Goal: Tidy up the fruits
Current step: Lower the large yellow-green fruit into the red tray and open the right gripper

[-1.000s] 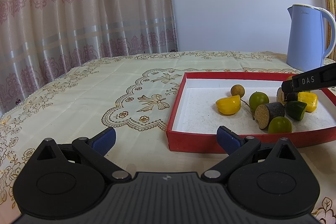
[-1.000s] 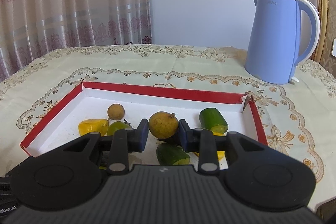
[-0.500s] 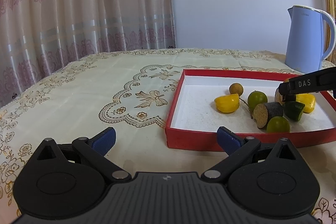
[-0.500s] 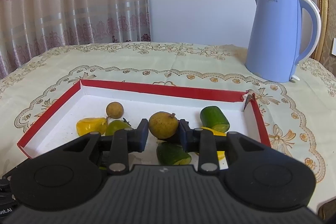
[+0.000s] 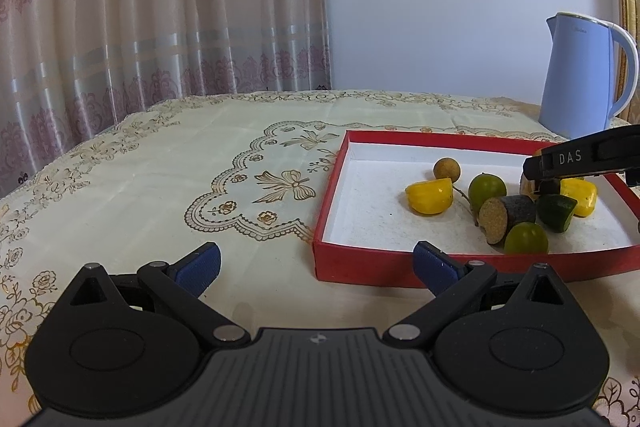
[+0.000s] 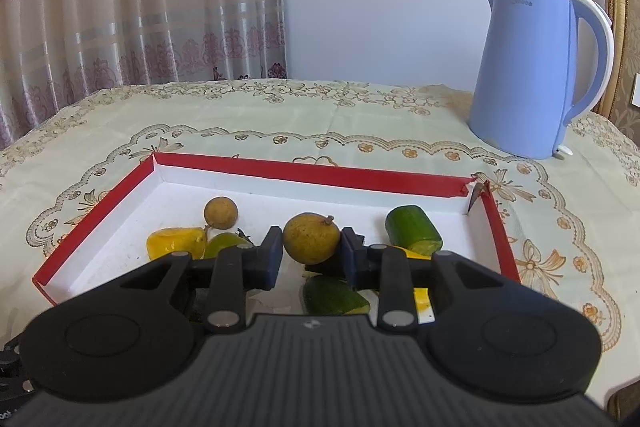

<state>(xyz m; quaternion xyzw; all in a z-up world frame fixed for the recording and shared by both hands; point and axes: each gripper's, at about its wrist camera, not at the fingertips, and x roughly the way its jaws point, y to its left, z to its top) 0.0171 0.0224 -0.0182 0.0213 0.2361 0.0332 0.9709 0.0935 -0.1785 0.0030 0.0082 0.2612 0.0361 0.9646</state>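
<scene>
Two grippers: my right gripper pinches a tan fruit inside the red tray; my left gripper hangs spread before the tray's near-left corner

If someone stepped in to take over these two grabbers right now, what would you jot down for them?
Right gripper: shut on the brownish round fruit, held over the red tray.
Left gripper: jaws wide open, holding nothing, over the tablecloth in front of the tray's near left corner.
In the tray: a small brown fruit, yellow pieces, two green round fruits, green cut pieces and a dark cork-faced chunk.
Blue kettle stands behind the tray.
Done: one fruit gripped. Left: place it and sort the rest; no destination is visible.
</scene>
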